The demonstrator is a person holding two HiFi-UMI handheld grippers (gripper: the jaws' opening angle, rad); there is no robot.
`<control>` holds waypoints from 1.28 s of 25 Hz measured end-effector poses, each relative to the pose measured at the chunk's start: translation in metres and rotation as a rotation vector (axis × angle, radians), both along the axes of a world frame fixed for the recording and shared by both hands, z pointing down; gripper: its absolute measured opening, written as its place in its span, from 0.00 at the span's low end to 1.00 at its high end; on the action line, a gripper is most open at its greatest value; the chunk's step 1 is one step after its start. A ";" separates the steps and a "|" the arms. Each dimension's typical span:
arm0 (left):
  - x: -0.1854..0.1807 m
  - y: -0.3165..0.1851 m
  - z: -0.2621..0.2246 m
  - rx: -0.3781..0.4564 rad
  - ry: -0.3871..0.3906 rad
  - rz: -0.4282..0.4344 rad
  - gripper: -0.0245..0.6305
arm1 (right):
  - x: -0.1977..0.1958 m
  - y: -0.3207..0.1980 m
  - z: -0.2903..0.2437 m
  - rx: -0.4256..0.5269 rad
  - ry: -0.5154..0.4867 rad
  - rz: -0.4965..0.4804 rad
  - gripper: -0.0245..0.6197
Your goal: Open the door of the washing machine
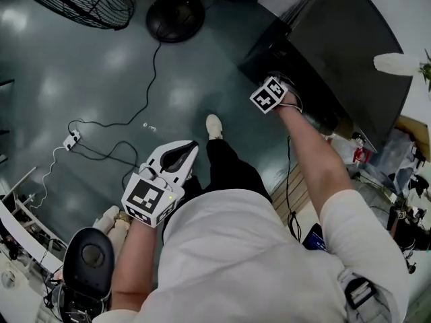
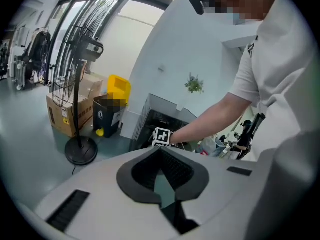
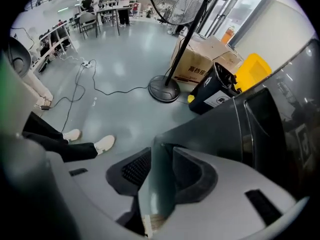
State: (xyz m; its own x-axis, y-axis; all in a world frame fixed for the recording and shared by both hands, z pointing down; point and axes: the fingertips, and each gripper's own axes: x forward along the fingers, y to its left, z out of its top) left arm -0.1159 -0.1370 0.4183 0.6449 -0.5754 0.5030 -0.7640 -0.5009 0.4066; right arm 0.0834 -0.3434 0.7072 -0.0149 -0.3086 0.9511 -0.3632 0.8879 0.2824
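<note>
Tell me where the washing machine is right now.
The dark washing machine fills the head view's upper right, just beyond the person's right arm; in the right gripper view it stands right of the black bin.

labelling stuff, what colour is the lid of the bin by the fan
The lid is yellow, clearest in the right gripper view.

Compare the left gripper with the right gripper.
On the left gripper the fingers meet at the tips; on the right gripper they are opening, nothing between them. The left gripper hangs over the floor by the person's leg; the right gripper is at the washing machine. Both carry marker cubes.
</note>
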 end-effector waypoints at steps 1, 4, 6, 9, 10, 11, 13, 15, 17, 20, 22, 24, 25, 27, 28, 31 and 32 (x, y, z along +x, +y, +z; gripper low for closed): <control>0.003 -0.004 0.001 -0.002 0.012 0.001 0.06 | 0.001 -0.002 0.003 -0.003 0.020 -0.005 0.26; 0.011 -0.014 0.003 -0.006 0.037 0.002 0.06 | 0.004 -0.008 0.013 -0.021 0.084 -0.008 0.26; 0.019 -0.017 0.001 -0.008 0.040 0.008 0.06 | 0.013 -0.011 0.016 -0.037 0.120 0.013 0.27; 0.032 -0.016 -0.003 -0.016 0.034 0.012 0.06 | 0.031 -0.011 0.021 -0.065 0.164 0.053 0.30; 0.033 -0.015 -0.003 -0.020 0.031 0.011 0.06 | 0.035 -0.011 0.023 -0.071 0.178 0.059 0.30; 0.033 -0.015 -0.003 -0.025 0.028 0.008 0.06 | 0.038 -0.011 0.026 -0.077 0.191 0.062 0.30; 0.030 -0.013 -0.001 -0.037 0.028 0.000 0.06 | 0.041 -0.011 0.031 -0.088 0.215 0.065 0.28; 0.028 -0.013 0.000 -0.046 0.028 -0.003 0.06 | 0.042 -0.011 0.036 -0.091 0.242 0.064 0.26; 0.027 -0.013 0.003 -0.052 0.027 0.001 0.06 | 0.043 -0.013 0.038 -0.083 0.266 0.064 0.23; 0.027 -0.014 0.005 -0.060 0.029 0.002 0.06 | 0.045 -0.015 0.038 -0.074 0.294 0.071 0.18; 0.028 -0.015 0.004 -0.061 0.034 0.003 0.06 | 0.045 -0.016 0.038 -0.073 0.306 0.072 0.16; 0.030 -0.015 0.004 -0.061 0.035 0.008 0.06 | 0.045 -0.017 0.038 -0.077 0.311 0.073 0.16; 0.031 -0.015 0.005 -0.061 0.035 0.010 0.06 | 0.046 -0.017 0.039 -0.080 0.312 0.073 0.16; 0.032 -0.014 0.005 -0.060 0.036 0.012 0.06 | 0.046 -0.016 0.040 -0.084 0.312 0.071 0.15; 0.032 -0.014 0.005 -0.059 0.036 0.011 0.06 | 0.046 -0.016 0.040 -0.086 0.310 0.071 0.15; 0.035 -0.010 0.005 -0.057 0.040 0.011 0.06 | 0.048 -0.015 0.040 -0.092 0.307 0.069 0.14; 0.037 -0.009 0.005 -0.057 0.042 0.012 0.06 | 0.049 -0.014 0.040 -0.094 0.308 0.067 0.14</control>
